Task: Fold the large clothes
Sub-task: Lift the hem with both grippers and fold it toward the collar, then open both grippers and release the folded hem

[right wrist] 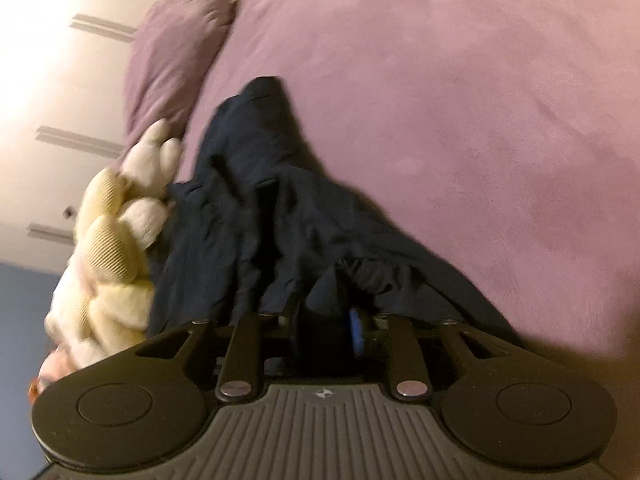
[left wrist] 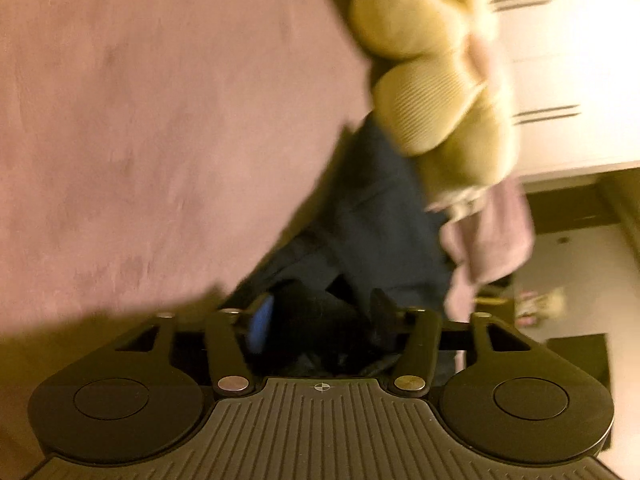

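Both grippers are engaged with one dark navy garment [right wrist: 256, 216] that lies on a mauve bed cover [right wrist: 460, 100]. In the right wrist view the right gripper [right wrist: 324, 330] has its jaws drawn close together with a bunched gather of the navy cloth between them, blue pad visible on one finger; judged clenched on the garment. In the left wrist view the left gripper [left wrist: 320, 320] shows dark cloth filling the gap between its fingers, jaws wider apart than the right; it appears to be gripping the same garment, though blur leaves some doubt. The garment runs away from the right gripper in a crumpled ridge toward the pillow [right wrist: 172, 64] at the head end of the bed, its far tip resting on the cover. It lies near the bed's side edge, touching or just beside a cream plush toy [right wrist: 116, 248] that sits along that edge; a white wardrobe [left wrist: 568, 60] stands beyond. No flat panel, straight crease or stacked layer is visible: the cloth is wrinkled, partly lifted at the held end, not spread. Judgement: the task is at an early stage, garment picked up by one end only. Left to do: spread it flat on the cover, then make all the folds.
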The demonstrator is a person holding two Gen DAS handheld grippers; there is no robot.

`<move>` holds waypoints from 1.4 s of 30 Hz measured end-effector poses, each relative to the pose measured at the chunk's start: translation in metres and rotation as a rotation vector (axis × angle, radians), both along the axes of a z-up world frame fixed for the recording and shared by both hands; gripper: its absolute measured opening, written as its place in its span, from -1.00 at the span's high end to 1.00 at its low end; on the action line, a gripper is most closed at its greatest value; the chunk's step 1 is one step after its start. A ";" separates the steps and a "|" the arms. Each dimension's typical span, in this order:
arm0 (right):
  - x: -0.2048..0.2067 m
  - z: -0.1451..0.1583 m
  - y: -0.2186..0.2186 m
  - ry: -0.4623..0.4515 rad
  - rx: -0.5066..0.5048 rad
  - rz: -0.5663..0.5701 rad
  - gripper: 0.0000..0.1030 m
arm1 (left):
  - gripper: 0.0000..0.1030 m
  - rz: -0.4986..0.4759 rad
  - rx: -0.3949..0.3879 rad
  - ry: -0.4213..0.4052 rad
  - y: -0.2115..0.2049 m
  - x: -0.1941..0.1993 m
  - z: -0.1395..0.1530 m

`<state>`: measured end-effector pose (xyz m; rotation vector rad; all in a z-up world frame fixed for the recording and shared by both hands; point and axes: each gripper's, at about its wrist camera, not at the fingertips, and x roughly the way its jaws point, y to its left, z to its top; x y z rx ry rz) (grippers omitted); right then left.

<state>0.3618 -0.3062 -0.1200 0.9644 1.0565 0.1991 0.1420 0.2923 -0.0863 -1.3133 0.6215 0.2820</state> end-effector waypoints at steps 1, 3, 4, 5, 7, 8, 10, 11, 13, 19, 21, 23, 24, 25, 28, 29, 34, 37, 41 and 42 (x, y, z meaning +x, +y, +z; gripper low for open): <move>-0.001 0.007 -0.007 -0.033 0.008 0.022 0.25 | -0.30 0.012 0.040 -0.025 0.003 -0.006 0.008; -0.008 0.028 -0.024 -0.157 0.029 0.046 -0.03 | -0.52 0.006 0.151 -0.059 0.006 -0.017 0.024; -0.013 0.038 -0.032 -0.216 0.021 0.041 -0.25 | -0.69 -0.019 0.207 -0.064 0.004 -0.020 0.028; -0.020 0.049 -0.037 -0.292 -0.027 0.038 -0.30 | -0.81 -0.060 0.257 -0.060 0.000 -0.019 0.030; -0.032 0.067 -0.032 -0.420 -0.217 0.093 -0.33 | -0.83 -0.149 0.338 -0.022 -0.011 -0.012 0.026; -0.034 0.068 -0.024 -0.437 -0.290 0.151 -0.33 | -0.83 -0.190 0.367 0.008 -0.017 -0.005 0.021; -0.033 0.062 -0.004 -0.434 -0.409 0.272 -0.33 | -0.83 -0.251 0.399 0.054 -0.029 0.007 0.011; -0.033 0.059 0.007 -0.440 -0.470 0.310 -0.33 | -0.83 -0.273 0.407 0.073 -0.034 0.012 0.007; -0.030 0.053 0.026 -0.454 -0.576 0.361 -0.31 | -0.83 -0.311 0.420 0.084 -0.041 0.021 0.002; -0.016 0.045 0.052 -0.486 -0.644 0.402 0.67 | -0.35 -0.432 0.608 0.108 -0.073 0.038 0.008; -0.027 0.047 0.057 -0.544 -0.694 0.421 0.79 | -0.21 -0.431 0.637 0.127 -0.076 0.037 0.009; -0.033 0.049 0.060 -0.591 -0.735 0.438 0.79 | -0.14 -0.435 0.642 0.129 -0.077 0.033 0.014; -0.034 0.048 0.060 -0.600 -0.747 0.440 0.79 | -0.14 -0.445 0.634 0.125 -0.077 0.033 0.015; -0.035 0.048 0.063 -0.600 -0.754 0.443 0.79 | -0.14 -0.457 0.631 0.119 -0.079 0.032 0.017; -0.031 0.043 0.067 -0.576 -0.751 0.445 0.78 | 0.19 -0.484 0.694 0.133 -0.086 0.033 0.024; -0.029 0.042 0.069 -0.571 -0.753 0.447 0.78 | 0.39 -0.488 0.705 0.142 -0.088 0.033 0.025; -0.032 0.047 0.075 -0.568 -0.770 0.413 0.84 | 0.66 -0.482 0.690 0.103 -0.089 0.030 0.041; -0.044 0.066 0.074 -0.616 -0.784 0.384 0.85 | 0.67 -0.451 0.680 0.018 -0.086 0.026 0.067; -0.052 0.103 0.065 -0.712 -0.730 0.311 0.85 | 0.68 -0.380 0.687 -0.085 -0.078 0.038 0.099; -0.052 0.113 0.063 -0.735 -0.711 0.281 0.85 | 0.68 -0.368 0.717 -0.091 -0.079 0.046 0.103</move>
